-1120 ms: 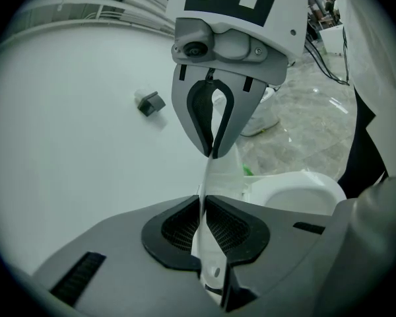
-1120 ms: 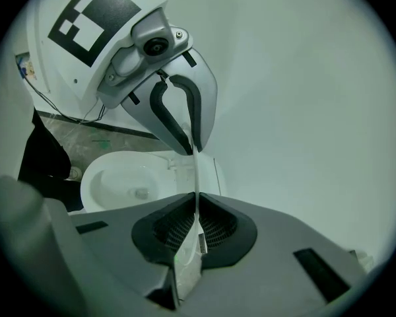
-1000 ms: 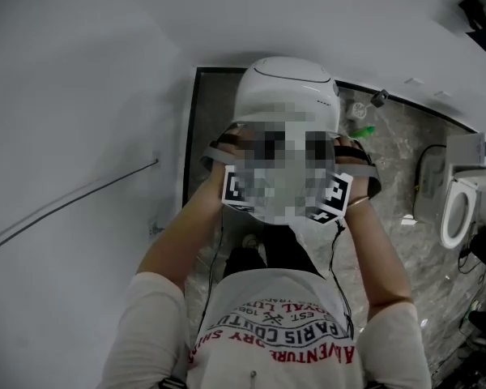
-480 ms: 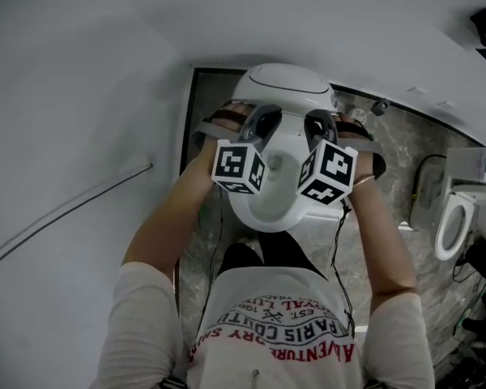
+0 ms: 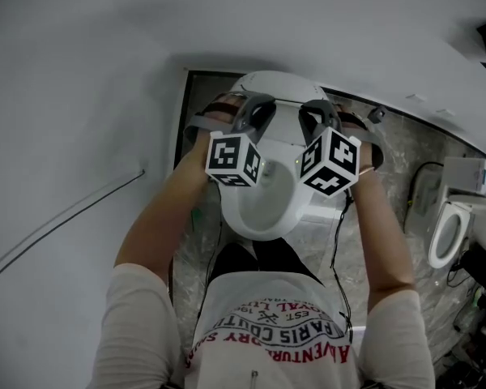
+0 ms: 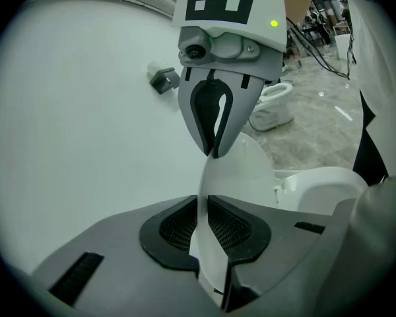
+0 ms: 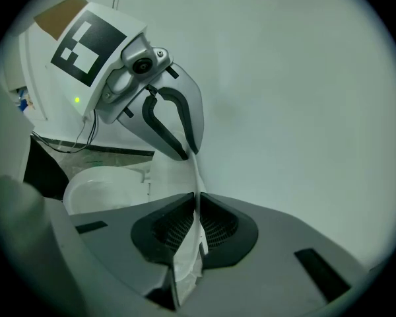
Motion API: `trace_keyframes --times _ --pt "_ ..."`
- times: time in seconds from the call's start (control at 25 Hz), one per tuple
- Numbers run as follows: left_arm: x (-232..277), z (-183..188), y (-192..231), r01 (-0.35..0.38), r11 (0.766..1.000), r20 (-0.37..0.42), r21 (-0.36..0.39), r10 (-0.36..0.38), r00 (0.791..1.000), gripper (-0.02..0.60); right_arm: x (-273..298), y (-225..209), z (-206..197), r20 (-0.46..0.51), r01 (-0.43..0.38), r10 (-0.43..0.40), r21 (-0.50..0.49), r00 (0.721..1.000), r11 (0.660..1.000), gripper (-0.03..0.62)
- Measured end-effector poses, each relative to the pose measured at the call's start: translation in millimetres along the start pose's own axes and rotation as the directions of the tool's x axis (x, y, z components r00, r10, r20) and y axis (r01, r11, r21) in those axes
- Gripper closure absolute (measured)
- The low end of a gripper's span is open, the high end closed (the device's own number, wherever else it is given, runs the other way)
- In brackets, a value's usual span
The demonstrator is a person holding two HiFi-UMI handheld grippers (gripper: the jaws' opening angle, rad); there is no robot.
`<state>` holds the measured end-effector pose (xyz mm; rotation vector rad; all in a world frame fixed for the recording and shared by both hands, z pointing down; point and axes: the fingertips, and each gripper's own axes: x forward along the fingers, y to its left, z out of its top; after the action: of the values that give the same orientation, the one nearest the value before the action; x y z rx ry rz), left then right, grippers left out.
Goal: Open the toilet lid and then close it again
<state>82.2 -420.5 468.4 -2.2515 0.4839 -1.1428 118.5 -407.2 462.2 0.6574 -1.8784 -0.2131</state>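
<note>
The white toilet lid (image 5: 277, 87) stands raised near the wall, above the uncovered seat and bowl (image 5: 263, 209). My left gripper (image 5: 253, 110) holds the lid's left edge and my right gripper (image 5: 314, 112) its right edge. In the left gripper view the thin lid (image 6: 234, 170) runs between the pads of the left gripper (image 6: 201, 207), whose jaws have just been opening slightly; the right gripper (image 6: 214, 114) shows beyond. In the right gripper view the lid edge (image 7: 197, 177) is pinched in the right gripper (image 7: 199, 207), and the left gripper (image 7: 178, 121) grips farther along it.
A white wall (image 5: 81, 96) with a thin cable (image 5: 65, 209) stands at the left. Grey marble floor (image 5: 389, 160) lies at the right, with a second toilet (image 5: 445, 233) near the edge. A small wall fitting (image 6: 162, 79) is close to the lid.
Both grippers have moved away from the person toward the wall with the lid, swinging it up. The seat and bowl, covered before, now show.
</note>
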Motion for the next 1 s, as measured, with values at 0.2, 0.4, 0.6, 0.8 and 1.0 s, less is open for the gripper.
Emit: trace_keyframes --times 0.2,0.4,0.6,0.8,1.0 --pt "18 -6 11 0.021 1.000 -0.020 -0.008 -0.022 1.000 0.526 15 -16 -4 -0.005 0.016 -0.016 0.002 1.000 1.000 0.565" --pt "33 -10 22 0.041 0.999 -0.035 -0.016 -0.042 0.998 0.526 25 -30 -6 0.007 -0.007 0.006 0.028 1.000 1.000 0.565" --pt "46 -9 30 0.054 0.998 -0.045 -0.032 -0.056 0.997 0.523 33 -43 -12 0.011 0.020 -0.020 0.035 1.000 0.999 0.565" --pt "43 -12 32 0.036 0.997 -0.037 -0.065 -0.039 0.999 0.522 34 -42 -9 0.037 0.033 -0.035 0.062 0.999 0.998 0.565" --pt "31 -10 31 0.063 0.995 -0.039 -0.083 -0.067 0.997 0.510 25 -36 -8 0.050 -0.004 0.000 0.072 0.999 0.997 0.565"
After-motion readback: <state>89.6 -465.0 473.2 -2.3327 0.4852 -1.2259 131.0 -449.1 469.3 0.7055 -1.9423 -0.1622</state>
